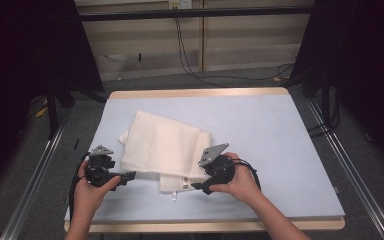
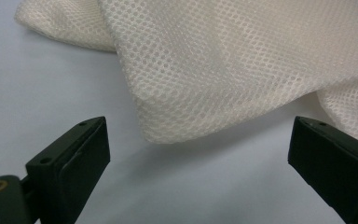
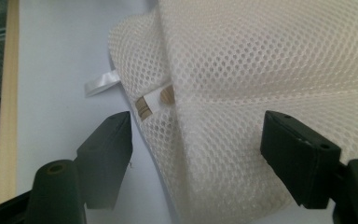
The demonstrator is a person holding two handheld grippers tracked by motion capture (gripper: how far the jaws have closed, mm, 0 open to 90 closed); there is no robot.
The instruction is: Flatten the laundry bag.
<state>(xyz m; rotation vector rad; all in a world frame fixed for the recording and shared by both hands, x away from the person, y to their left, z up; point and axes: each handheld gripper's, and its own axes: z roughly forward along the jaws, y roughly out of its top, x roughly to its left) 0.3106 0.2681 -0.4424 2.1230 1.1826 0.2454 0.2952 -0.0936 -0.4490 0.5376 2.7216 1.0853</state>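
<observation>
Mesh laundry bag (image 1: 162,147), cream, lies folded mid-table on the blue mat (image 1: 280,145). Left gripper (image 1: 130,176) and right gripper (image 1: 196,186) flank its near edge, jaws apart. Step: approach; next, probably close on the corners.

We see a desk (image 1: 300,150) with a pale blue top and a wooden edge along its far side. Beyond it, black cables (image 1: 190,65) trail over grey floor (image 1: 240,75). Metal rails (image 1: 30,190) run along both sides.
</observation>
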